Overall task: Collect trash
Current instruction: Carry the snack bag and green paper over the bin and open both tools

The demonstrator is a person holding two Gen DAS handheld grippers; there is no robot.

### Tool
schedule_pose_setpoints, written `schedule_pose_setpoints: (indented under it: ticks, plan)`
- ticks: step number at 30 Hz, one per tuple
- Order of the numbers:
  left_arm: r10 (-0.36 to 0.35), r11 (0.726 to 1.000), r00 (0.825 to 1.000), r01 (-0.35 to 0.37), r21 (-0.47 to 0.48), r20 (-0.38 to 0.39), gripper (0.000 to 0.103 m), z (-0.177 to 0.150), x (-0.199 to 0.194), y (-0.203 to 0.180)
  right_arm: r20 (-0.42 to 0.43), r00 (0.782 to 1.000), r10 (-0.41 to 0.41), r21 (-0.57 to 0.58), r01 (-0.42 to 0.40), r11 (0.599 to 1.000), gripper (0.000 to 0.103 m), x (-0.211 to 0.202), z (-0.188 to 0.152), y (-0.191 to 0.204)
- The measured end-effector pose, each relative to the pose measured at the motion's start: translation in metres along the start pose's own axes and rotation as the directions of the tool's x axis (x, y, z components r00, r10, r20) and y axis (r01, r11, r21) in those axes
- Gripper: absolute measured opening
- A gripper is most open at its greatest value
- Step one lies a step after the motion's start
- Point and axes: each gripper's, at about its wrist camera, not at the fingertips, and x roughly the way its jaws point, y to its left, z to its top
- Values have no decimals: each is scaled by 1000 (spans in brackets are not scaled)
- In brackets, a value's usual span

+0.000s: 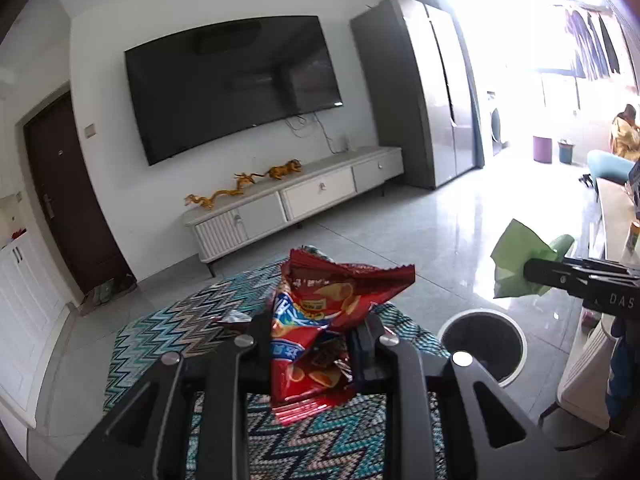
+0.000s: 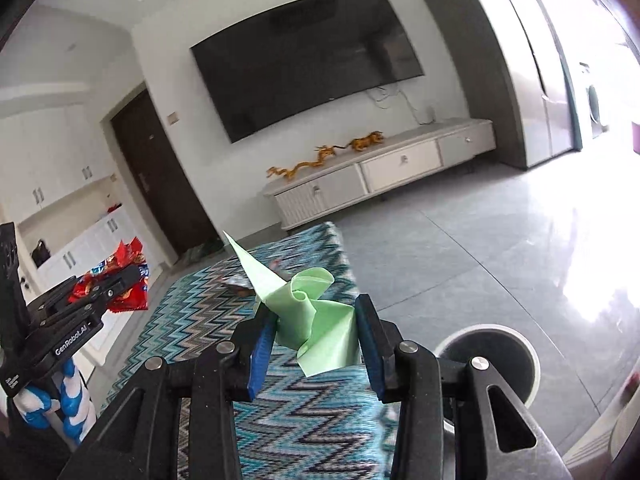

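Clearly, the scene is taken up mostly by the zigzag-patterned cloth (image 1: 168, 332) spread over a low table, above which both grippers are held. Beside the table, on the tiled floor, a round bin (image 1: 482, 344) is seen with its mouth open; it lies to the right of the cloth and lower than both tools. The left gripper (image 1: 310, 344) is pressed together on a red snack bag (image 1: 332, 300), which is crumpled, lifted clear of the cloth and gripped near its middle. The right gripper (image 2: 316, 332) is pinched on a crumpled piece of green paper (image 2: 316, 320), likewise raised off the table and nearer to the bin than the bag is. A small scrap of wrapper (image 2: 240, 286) can be made out on the cloth farther back, though its kind cannot be told.

As to progress, two pieces are judged to have been picked up but not yet dropped: neither is over the bin's mouth, and nothing can be made out inside its dark interior. The carrying across, the release of both, and the scrap left on the cloth appear to remain
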Motion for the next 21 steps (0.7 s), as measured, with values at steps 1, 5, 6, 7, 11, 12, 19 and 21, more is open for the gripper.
schedule_pose_setpoints:
  ticks: [1, 5, 6, 7, 11, 12, 19, 21]
  plan:
    - [-11, 1000, 1000, 11, 10, -9, 24, 2, 6, -6, 1, 1000, -9, 19, 9, 1000, 38, 1, 0, -10]
    - [-100, 994, 992, 103, 41, -73, 25, 9, 37, -38, -3, 999, -46, 87, 46, 995, 38, 3, -4, -46]
    - [-123, 991, 988, 127, 43, -90, 25, 11, 45, -44, -6, 999, -54, 100, 54, 994, 38, 4, -5, -53]
    - [-155, 986, 981, 161, 42, -115, 25, 12, 55, -53, -13, 998, -68, 119, 69, 991, 39, 6, -6, -65]
    - [-264, 961, 940, 276, 24, -217, 26, 15, 99, -87, -47, 990, -131, 170, 137, 976, 40, 12, -14, -101]
    - [-285, 954, 927, 299, 22, -244, 26, 16, 111, -97, -57, 988, -147, 180, 155, 971, 40, 14, -15, -108]
    - [-415, 902, 814, 426, -67, -407, 27, 6, 197, -170, -160, 954, -255, 242, 288, 927, 43, 43, -30, -175]
    - [-435, 891, 791, 446, -81, -429, 27, 6, 217, -186, -197, 943, -267, 251, 312, 916, 43, 56, -37, -190]
